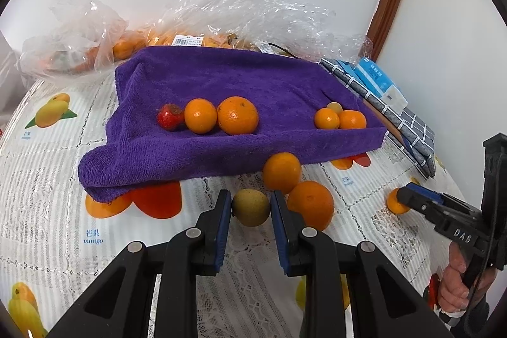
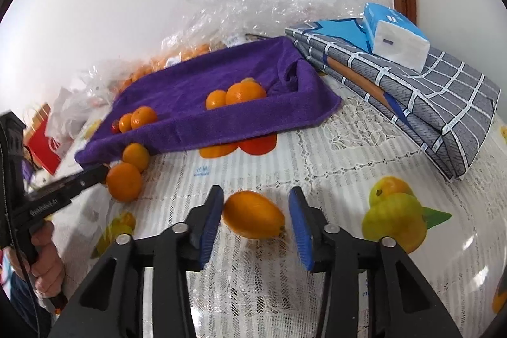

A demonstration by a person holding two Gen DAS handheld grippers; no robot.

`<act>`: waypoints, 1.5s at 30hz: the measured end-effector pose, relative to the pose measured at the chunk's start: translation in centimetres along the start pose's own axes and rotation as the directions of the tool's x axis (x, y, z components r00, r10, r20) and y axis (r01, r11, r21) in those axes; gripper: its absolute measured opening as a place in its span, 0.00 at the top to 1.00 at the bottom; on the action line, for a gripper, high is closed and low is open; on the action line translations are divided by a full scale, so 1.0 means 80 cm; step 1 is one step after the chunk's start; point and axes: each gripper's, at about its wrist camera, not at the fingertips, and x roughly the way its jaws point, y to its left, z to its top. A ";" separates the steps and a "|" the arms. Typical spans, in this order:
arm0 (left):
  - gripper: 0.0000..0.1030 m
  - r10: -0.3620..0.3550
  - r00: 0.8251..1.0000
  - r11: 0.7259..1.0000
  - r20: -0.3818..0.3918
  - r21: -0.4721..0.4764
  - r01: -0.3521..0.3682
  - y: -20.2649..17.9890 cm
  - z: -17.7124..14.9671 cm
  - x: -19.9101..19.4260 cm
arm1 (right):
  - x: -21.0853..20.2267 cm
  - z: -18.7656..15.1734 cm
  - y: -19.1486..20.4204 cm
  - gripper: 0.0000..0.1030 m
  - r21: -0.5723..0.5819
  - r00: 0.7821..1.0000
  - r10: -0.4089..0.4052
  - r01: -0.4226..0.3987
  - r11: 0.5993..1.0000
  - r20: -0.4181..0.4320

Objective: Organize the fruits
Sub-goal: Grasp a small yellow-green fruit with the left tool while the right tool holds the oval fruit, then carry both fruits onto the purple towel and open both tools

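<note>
A purple towel (image 1: 221,81) lies on the table with a strawberry (image 1: 170,116), two oranges (image 1: 237,115) and a cluster of small citrus (image 1: 340,117) on it. In the left wrist view my left gripper (image 1: 250,211) has its jaws around a yellow-green round fruit (image 1: 251,207); the pads look to touch its sides. Two oranges (image 1: 310,205) lie right of it. In the right wrist view my right gripper (image 2: 256,217) is open around an oval orange fruit (image 2: 253,214) lying on the tablecloth, with gaps at both sides.
Clear plastic bags of oranges (image 1: 95,34) sit behind the towel. Folded grey checked cloth (image 2: 427,94) with a blue tissue pack (image 2: 396,34) lies at the right. The lace tablecloth (image 2: 332,154) has printed fruit pictures. A red bag (image 2: 41,144) stands at the left.
</note>
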 end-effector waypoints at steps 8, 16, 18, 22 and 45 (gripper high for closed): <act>0.76 0.000 1.000 1.000 0.011 -0.003 0.000 0.001 0.000 -0.003 | 0.024 -0.004 0.041 0.61 -0.174 0.994 -0.062 0.046 0.984 -0.091; 0.76 0.001 0.999 1.000 0.045 -0.019 0.000 0.006 0.002 -0.012 | 0.005 -0.006 0.038 0.61 -0.159 1.000 0.003 -0.007 0.987 -0.024; 0.76 -0.014 0.998 0.999 0.055 -0.044 0.017 0.012 0.007 -0.017 | 0.003 0.001 0.041 0.61 -0.165 1.000 0.005 -0.006 0.986 -0.007; 0.76 0.003 0.996 0.997 0.091 -0.073 0.003 0.019 0.020 -0.027 | -0.005 0.033 0.043 0.61 -0.152 0.999 0.037 -0.031 0.988 0.038; 0.76 0.139 0.985 0.970 0.100 -0.215 -0.115 0.056 0.104 0.075 | 0.101 0.143 -0.003 0.61 -0.097 0.991 -0.079 0.089 0.991 0.109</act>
